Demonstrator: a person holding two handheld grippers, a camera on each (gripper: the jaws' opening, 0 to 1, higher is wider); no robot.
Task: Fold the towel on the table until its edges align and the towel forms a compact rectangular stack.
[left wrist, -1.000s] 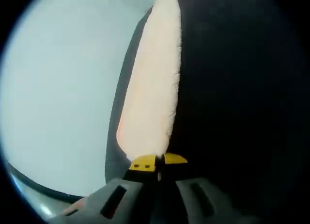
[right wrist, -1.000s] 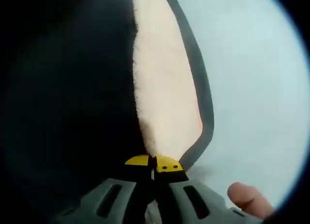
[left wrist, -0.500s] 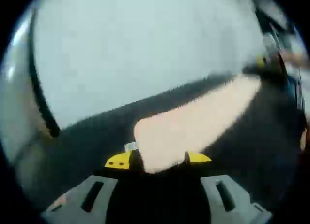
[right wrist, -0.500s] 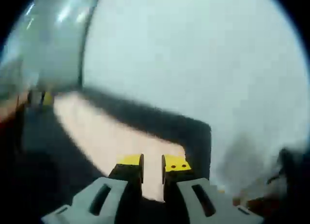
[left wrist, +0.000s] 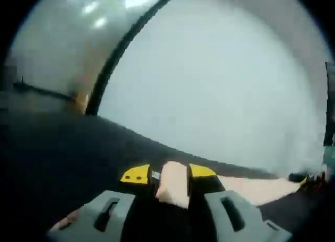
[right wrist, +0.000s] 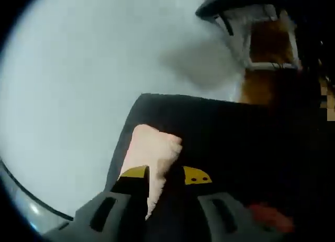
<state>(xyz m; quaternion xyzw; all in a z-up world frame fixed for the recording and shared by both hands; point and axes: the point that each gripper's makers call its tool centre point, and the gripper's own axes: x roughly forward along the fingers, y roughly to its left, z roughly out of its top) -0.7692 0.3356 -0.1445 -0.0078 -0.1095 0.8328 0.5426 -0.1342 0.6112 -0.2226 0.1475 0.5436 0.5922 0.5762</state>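
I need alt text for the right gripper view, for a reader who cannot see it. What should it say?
The right gripper, its yellow-tipped jaws rising from the bottom, pinches a pale fold of a dark towel. The towel lies on a white table.

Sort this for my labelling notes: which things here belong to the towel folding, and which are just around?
Job:
towel, dark with a pale strip
left hand-held gripper, shut on towel
right hand-held gripper, shut on towel
white table

Just around:
brown object past the table edge
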